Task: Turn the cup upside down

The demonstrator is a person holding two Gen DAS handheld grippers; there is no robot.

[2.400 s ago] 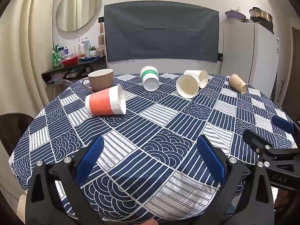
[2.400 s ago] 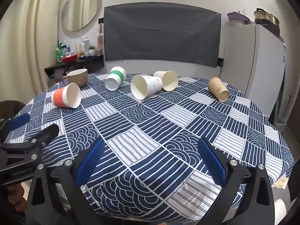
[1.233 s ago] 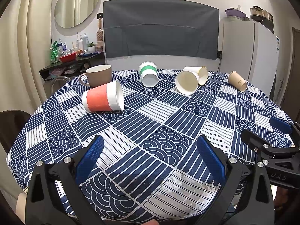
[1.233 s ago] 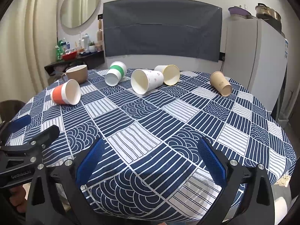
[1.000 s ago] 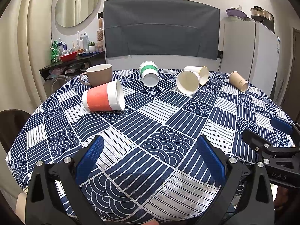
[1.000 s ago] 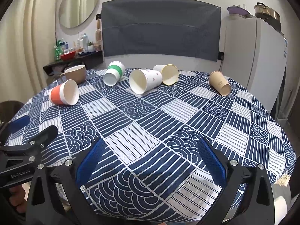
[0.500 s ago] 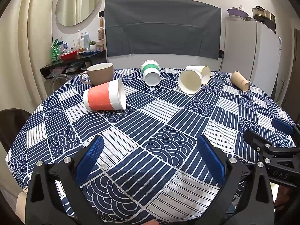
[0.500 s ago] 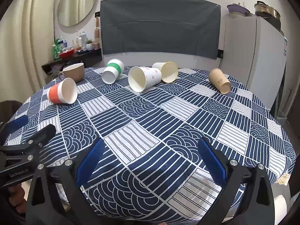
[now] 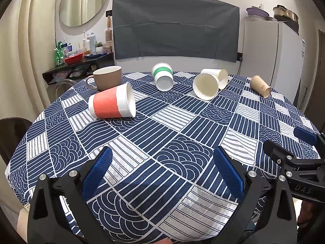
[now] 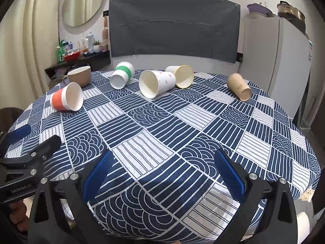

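Several paper cups lie on their sides on a round table with a blue and white patterned cloth. An orange-banded cup lies at the left, also seen in the right wrist view. A green-banded cup, a white cup, a yellow-rimmed cup and a brown paper cup lie further back. My left gripper is open and empty above the near table edge. My right gripper is open and empty, also near the front edge.
A brown ceramic mug stands upright behind the orange cup. A white fridge stands at the back right. A dark shelf with bottles is at the back left. A dark chair is beside the table at the left.
Both grippers have drifted slightly over the near table edge. The jaws stayed open and no cup has moved.
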